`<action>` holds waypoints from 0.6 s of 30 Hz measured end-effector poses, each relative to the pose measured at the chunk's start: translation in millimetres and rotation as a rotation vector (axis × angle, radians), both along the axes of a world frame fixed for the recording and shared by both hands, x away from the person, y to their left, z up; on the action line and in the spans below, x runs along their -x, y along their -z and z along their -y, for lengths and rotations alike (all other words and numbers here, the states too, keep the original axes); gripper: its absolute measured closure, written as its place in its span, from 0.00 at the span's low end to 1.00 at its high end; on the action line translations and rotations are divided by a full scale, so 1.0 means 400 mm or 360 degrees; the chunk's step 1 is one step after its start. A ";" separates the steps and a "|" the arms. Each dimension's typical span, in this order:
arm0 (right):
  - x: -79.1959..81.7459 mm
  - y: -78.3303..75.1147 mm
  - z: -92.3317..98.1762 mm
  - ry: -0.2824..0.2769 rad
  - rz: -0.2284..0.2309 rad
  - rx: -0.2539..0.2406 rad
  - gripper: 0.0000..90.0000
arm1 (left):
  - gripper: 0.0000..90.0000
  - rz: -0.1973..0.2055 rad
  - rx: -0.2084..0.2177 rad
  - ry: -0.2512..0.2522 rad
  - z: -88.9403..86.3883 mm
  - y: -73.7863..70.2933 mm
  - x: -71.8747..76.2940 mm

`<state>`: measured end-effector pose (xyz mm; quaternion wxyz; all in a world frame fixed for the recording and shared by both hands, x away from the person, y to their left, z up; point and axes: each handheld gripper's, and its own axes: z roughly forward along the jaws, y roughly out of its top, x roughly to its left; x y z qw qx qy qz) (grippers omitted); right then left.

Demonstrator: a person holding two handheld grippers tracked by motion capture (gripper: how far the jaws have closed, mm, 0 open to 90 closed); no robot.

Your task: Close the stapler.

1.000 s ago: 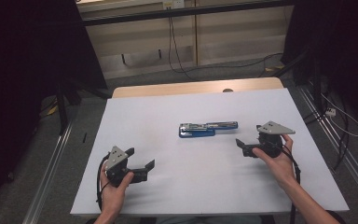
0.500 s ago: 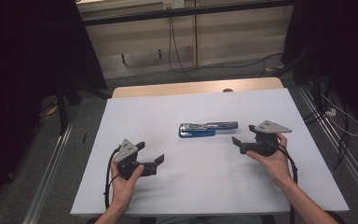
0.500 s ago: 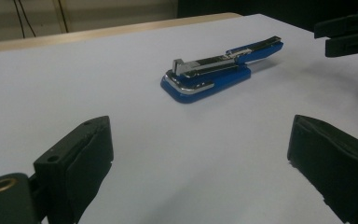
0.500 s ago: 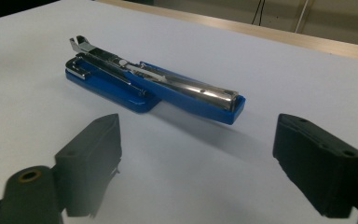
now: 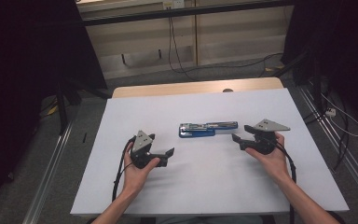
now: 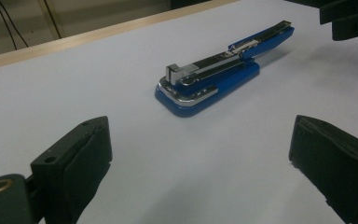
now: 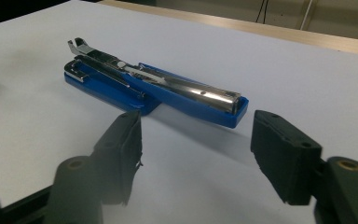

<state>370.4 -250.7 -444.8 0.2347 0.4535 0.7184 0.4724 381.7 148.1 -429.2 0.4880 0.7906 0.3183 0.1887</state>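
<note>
Both grippers flank a blue stapler (image 5: 208,129) that lies flat near the middle of the white table (image 5: 205,186), its long axis running across from the person's left to right. It is swung open, the chrome magazine laid bare along the top and the blue base at its left half. Nothing is touching it. From the stapler's right end, the right gripper (image 5: 236,138) sits just beside it, jaw tips aimed at that end with a narrow strip of bare table between them. In the right gripper view the stapler's (image 7: 154,91) blue end lies just beyond the two black pads (image 7: 282,154), roughly in line with the gap but not inside it; the jaws stand partly apart with only table between them, and they have just been closing in from a wider spread. On the other side, the left gripper (image 5: 169,153) is lower and to the left of the stapler, farther off than its partner and clearly apart from it. Its jaws are spread wide and hold nothing; in the left gripper view the stapler (image 6: 219,77) lies well ahead, angled away up and to the right, with open white surface in between. Each gripper rests in one of the person's hands, cables trailing back along the forearms.
</note>
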 end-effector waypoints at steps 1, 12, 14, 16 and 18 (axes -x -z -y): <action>-0.001 0.001 0.001 0.0002 -0.0001 -0.0003 0.43 | 0.07 -0.0003 0.0001 0.0004 0.005 0.000 -0.004; -0.014 0.003 0.004 -0.0013 -0.0012 -0.0019 0.73 | 0.06 0.0018 -0.0016 0.0006 0.035 -0.002 -0.049; -0.019 0.003 -0.001 -0.0028 -0.0001 0.0010 0.79 | 0.06 0.0032 -0.0038 0.0006 0.045 -0.006 -0.061; -0.023 0.002 -0.005 -0.0034 -0.0012 -0.0001 0.85 | 0.06 0.0039 -0.0012 0.0019 0.052 -0.007 -0.071; -0.024 -0.004 -0.007 -0.0057 -0.0012 -0.0005 0.93 | 0.06 0.0038 -0.0035 0.0022 0.059 -0.010 -0.080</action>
